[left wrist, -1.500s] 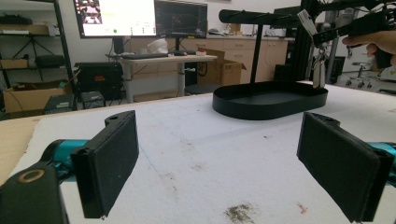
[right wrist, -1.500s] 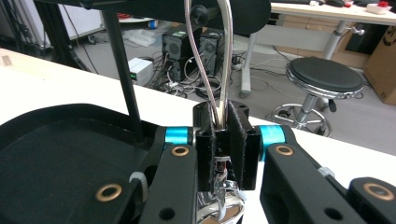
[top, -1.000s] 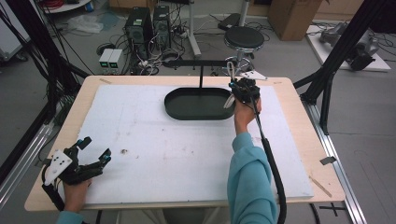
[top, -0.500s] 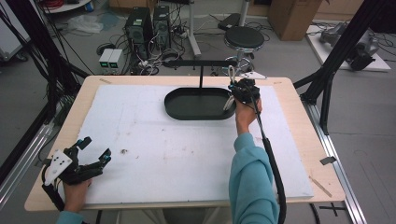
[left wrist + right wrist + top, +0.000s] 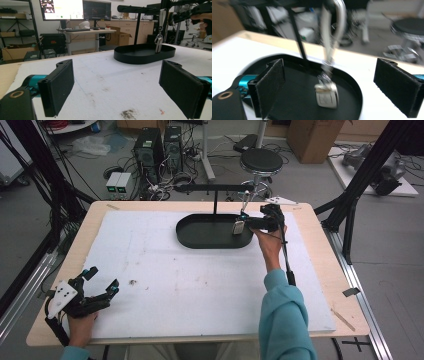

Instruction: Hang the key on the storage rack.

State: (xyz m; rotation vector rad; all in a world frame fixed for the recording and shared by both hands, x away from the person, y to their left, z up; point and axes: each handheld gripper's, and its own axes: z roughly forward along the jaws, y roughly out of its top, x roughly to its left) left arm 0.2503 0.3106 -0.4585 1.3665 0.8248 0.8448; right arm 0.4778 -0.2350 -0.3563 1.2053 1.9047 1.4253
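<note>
White padding covers the wooden table (image 5: 320,227). Just beyond the right gripper (image 5: 248,224), whose jaws have just sprung wide apart, a silver watch (image 5: 327,96) dangles free from the black T-shaped stand (image 5: 215,187) over its oval tray (image 5: 200,240). Well away, the left gripper (image 5: 102,282) rests gaping, empty.

The watch (image 5: 326,98) hanging over the matt black tray (image 5: 200,240) had a shiny metal band and a pale, glossy case. Under the tray lay a white, rough, stained sheet (image 5: 165,270) on a pale wooden table (image 5: 320,245). The right gripper (image 5: 328,87) beside the tray carried matt black, cloth-like pads (image 5: 395,85)
</note>
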